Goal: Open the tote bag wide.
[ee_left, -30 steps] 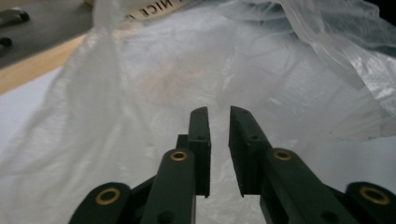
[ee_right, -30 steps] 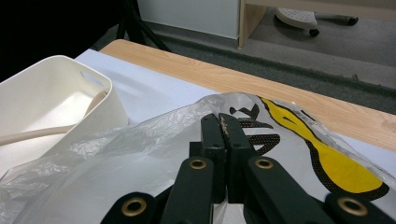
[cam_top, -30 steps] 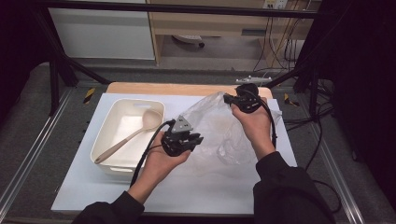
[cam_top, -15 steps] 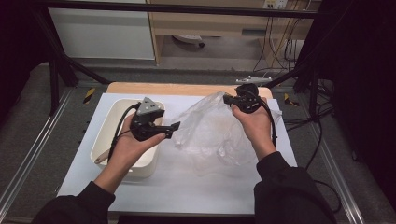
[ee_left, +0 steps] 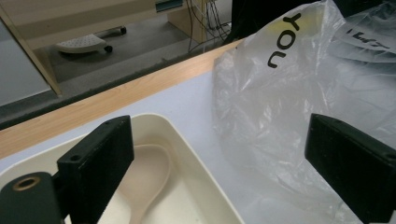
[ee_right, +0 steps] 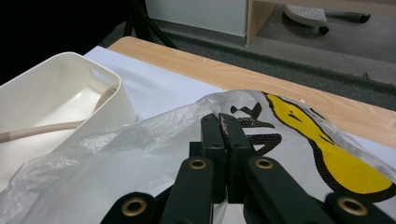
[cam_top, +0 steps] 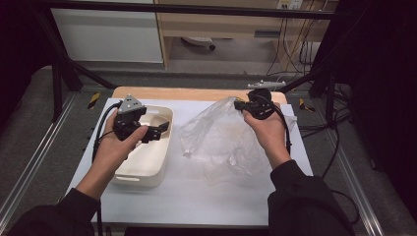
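The plastic bag looks like the usual thin, crinkly carrier type; it's judged to be almost weightless, totally floppy and a bit slippery, so it'll sag and slide rather than keep any shape; best grabbed at the rim or a bunched fold, since a flat single layer would probably just slip out. It's spread across the middle of the table, right next to the white tub, with its top edge lifted up by the right claw; in the right gripper view that claw is seen pinched tight on a fold of the film near the yellow-and-black print, jaws pressed together with only plastic between them.

The left claw is held above the tub with nothing in it; in the left gripper view its jaws are spread wide, touching nothing, with the pale spoon lying in the tub below and the bag off to one side.
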Tool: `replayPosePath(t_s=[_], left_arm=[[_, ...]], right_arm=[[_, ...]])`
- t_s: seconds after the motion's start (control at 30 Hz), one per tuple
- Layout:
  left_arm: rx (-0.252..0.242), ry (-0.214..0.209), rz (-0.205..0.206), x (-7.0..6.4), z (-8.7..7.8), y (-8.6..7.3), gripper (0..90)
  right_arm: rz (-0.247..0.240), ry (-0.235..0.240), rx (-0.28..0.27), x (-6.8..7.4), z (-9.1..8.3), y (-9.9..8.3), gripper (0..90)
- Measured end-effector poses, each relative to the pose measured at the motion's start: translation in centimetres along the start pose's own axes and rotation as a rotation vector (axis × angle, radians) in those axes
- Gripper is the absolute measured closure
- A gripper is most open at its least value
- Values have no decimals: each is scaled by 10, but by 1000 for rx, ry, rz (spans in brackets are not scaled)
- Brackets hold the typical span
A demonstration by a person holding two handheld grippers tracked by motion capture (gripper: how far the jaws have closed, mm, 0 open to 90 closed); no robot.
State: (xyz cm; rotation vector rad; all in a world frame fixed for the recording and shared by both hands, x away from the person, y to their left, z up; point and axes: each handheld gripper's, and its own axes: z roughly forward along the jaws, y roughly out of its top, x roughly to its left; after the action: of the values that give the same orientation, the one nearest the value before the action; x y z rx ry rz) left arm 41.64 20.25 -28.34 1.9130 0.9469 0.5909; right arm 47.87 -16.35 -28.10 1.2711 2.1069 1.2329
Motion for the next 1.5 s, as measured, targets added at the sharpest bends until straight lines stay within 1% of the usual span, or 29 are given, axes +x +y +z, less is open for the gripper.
replayPosePath(t_s=[0.07,0.13,0.17,0.37,0.63,0.7,0.93,1.03,1.13,1.2,1.33,1.43,1.5], left_arm=[[7,4,-1,4,-2,-1,75],[4,19,-5,10,-5,-2,72],[7,23,-14,13,-6,-3,72],[21,50,-35,30,-13,-11,72],[35,82,-44,46,-22,-17,70],[32,89,-49,49,-25,-18,71],[43,101,-49,57,-31,-20,69],[60,93,-50,60,-33,-22,73],[58,91,-55,63,-35,-24,70],[55,97,-55,64,-36,-26,68],[65,101,-43,65,-36,-28,70],[71,100,-26,65,-36,-30,70],[69,88,-23,65,-36,-31,69]], right_arm=[[0,3,0,0,-1,0,900],[-1,6,0,0,-1,0,900],[0,6,-1,0,-1,0,900],[-3,10,1,-1,-1,0,900],[-7,14,4,0,-1,-1,900],[-7,15,5,0,-1,-1,900],[-17,18,14,1,2,-1,900],[-18,20,14,2,2,-1,900],[-18,22,15,2,2,-1,900],[-18,21,17,2,3,-1,900],[-20,26,15,2,3,-2,900],[-24,26,18,2,4,-2,900],[-22,25,19,2,3,-2,900]])
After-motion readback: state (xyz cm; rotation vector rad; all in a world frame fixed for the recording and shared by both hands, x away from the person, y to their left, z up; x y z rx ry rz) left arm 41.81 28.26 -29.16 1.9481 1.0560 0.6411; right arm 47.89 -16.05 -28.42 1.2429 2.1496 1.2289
